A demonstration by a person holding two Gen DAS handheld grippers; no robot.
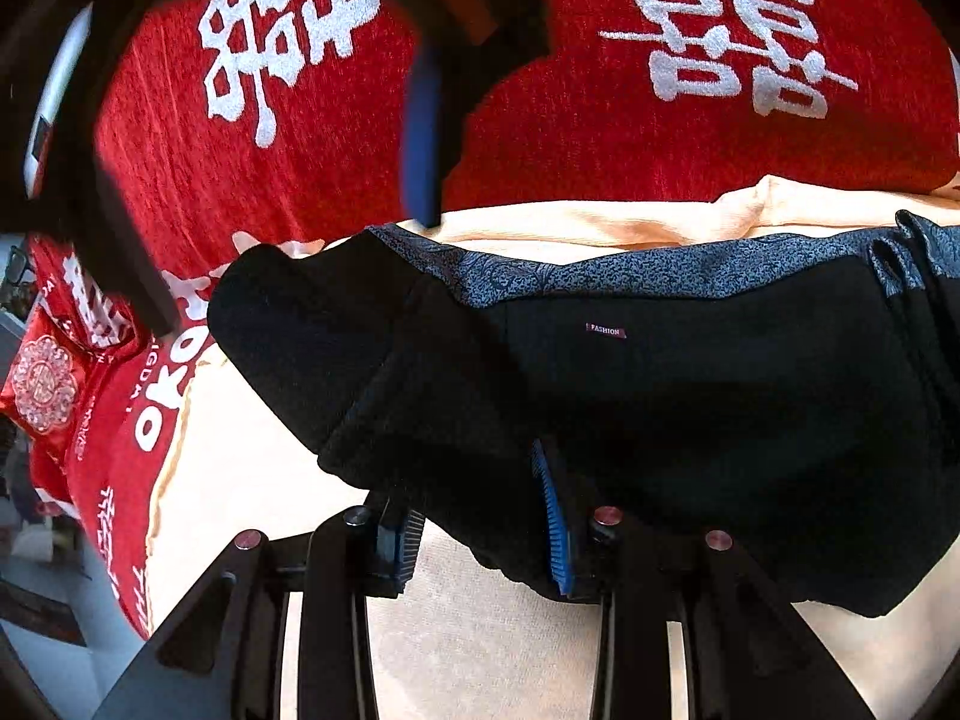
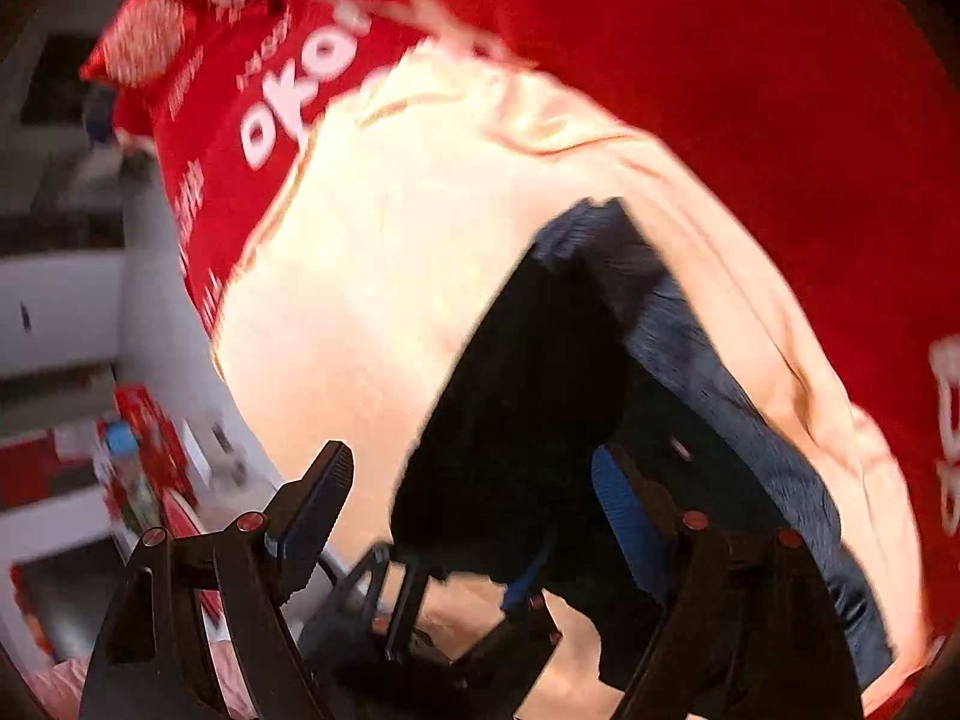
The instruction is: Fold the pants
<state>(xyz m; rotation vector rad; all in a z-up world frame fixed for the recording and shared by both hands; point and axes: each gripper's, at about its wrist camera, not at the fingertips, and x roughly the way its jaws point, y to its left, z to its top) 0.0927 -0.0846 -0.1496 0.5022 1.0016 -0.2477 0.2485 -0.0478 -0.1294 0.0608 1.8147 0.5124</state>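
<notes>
Black fabric pants with a blue-grey patterned waistband [image 1: 690, 396] lie bunched on the cream-coloured cloth surface [image 1: 492, 648] straight ahead of our left claw [image 1: 480, 534]. Its two blue-padded fingers [image 1: 555, 522] stand apart, and the near fold of the pants sits between them, draped over the right finger; we cannot tell whether the pads are pressing the cloth, so the hold is unclear. A small "FASHION" label [image 1: 606, 331] shows on the pants beyond the fingers. Behind the pants rise red cushions with white characters [image 1: 720, 90].

Our right claw [image 2: 474, 516] is spread wide, released. Its right finger [image 2: 624, 516] lies against the dark pants [image 2: 528, 408], while its left finger [image 2: 318, 498] hangs over the cream cloth [image 2: 390, 252], apart from the garment. Below it we see the left claw [image 2: 462, 600], blurred. Red printed fabric [image 2: 750, 90] fills the far side.
</notes>
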